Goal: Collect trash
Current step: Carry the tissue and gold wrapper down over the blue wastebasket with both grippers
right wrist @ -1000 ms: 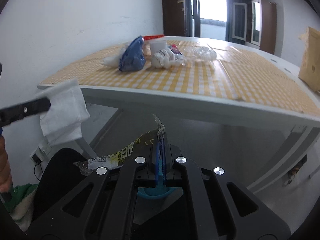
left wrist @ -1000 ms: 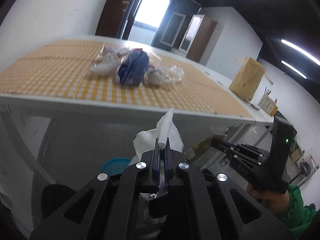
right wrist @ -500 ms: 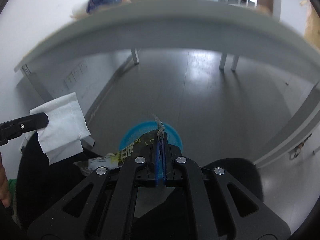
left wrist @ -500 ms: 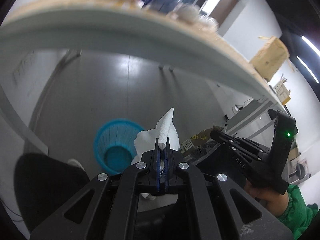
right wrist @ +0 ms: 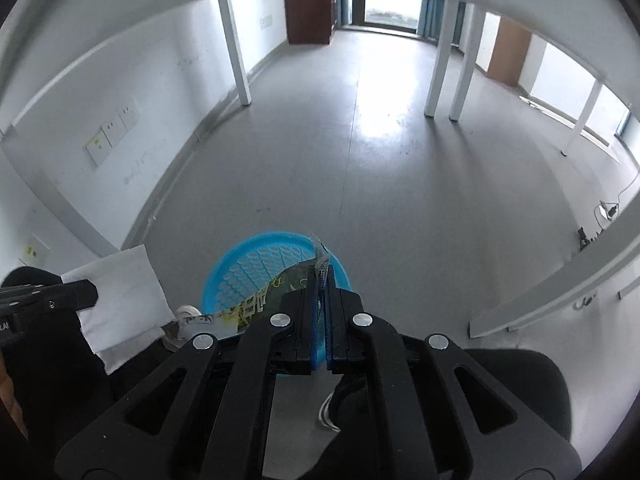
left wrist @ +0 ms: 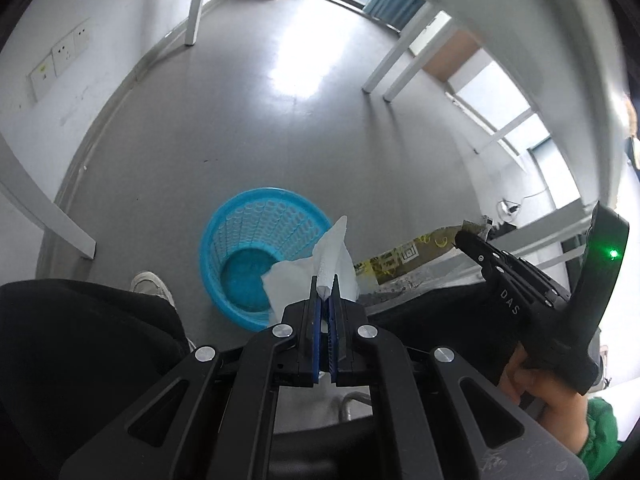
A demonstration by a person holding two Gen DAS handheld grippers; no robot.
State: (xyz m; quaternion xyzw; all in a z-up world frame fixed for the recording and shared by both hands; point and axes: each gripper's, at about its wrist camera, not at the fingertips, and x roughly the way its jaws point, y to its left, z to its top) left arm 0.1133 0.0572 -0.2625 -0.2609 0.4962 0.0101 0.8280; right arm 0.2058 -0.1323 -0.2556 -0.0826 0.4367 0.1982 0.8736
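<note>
Trash hangs from both my grippers above the grey floor [right wrist: 360,184]. My left gripper [left wrist: 325,284] has its jaws pressed together on a white paper napkin [left wrist: 316,268], which sticks up past the tips and droops to the left of them; in the right wrist view the same napkin [right wrist: 120,300] shows as a flat white sheet at the left edge. My right gripper [right wrist: 319,276] has its jaws pinched on a yellow and silver wrapper [right wrist: 256,304], whose crinkled end pokes up between the blue pads while the rest trails down to the left. From the left wrist view that wrapper [left wrist: 408,256] stretches leftward from the right gripper [left wrist: 466,238], which a hand [left wrist: 548,392] in a green sleeve [left wrist: 596,444] holds. A blue mesh basket [left wrist: 256,220] stands on the floor just beyond both sets of jaws, its bottom bare where I can see it. A white shoe [left wrist: 150,284] rests near the basket's left side, beside dark trouser legs. White worktop legs [right wrist: 236,48] rise farther off.
</note>
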